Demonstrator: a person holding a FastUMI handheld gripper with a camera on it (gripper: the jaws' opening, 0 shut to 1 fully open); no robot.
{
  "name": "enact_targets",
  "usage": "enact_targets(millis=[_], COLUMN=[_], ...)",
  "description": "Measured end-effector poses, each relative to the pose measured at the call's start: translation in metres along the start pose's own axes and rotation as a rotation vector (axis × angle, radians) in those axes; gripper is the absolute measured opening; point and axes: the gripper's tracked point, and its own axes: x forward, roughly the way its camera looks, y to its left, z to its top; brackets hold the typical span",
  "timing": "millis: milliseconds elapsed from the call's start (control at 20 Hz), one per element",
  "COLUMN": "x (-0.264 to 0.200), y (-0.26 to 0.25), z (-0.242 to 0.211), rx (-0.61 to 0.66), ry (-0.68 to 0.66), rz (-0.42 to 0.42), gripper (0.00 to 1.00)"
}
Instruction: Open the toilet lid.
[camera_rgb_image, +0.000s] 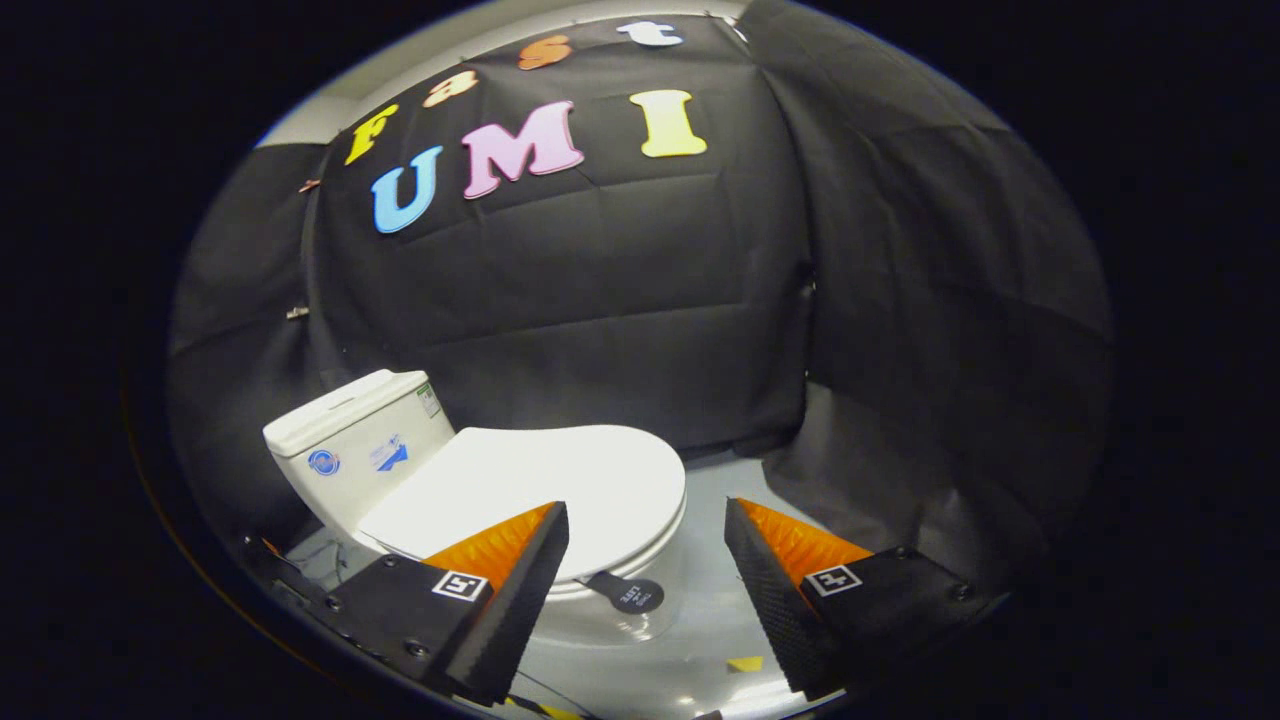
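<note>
A white toilet stands on the grey floor, its tank (352, 445) at the far left. Its white lid (540, 483) lies flat and closed over the bowl. A small black tab (628, 594) sticks out from under the lid's near rim. My gripper (648, 520) hovers open above the lid's near right edge, apart from it. The left finger (520, 590) overlaps the lid's near side; the right finger (770, 590) is over the floor to the right of the bowl. Nothing sits between the fingers.
Black cloth walls (640, 330) close in behind and to the right of the toilet. Grey floor (720, 480) shows to the right of the bowl. A small yellow marker (745, 663) lies on the floor close under the right finger.
</note>
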Motion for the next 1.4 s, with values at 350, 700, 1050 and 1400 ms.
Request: enact_targets(millis=[350,700,1050,1400], x=[0.031,0.066,0.095,0.098], y=[-0.027,-0.036,-0.007,0.003], z=[-0.064,-0.099,-0.118,-0.107], rx=[0.26,0.647,0.904,0.967], ry=[0.187,0.309,0.383,0.349], rz=[0.024,0.065,0.162,0.146], gripper=[0.99,0.99,0.67,0.07])
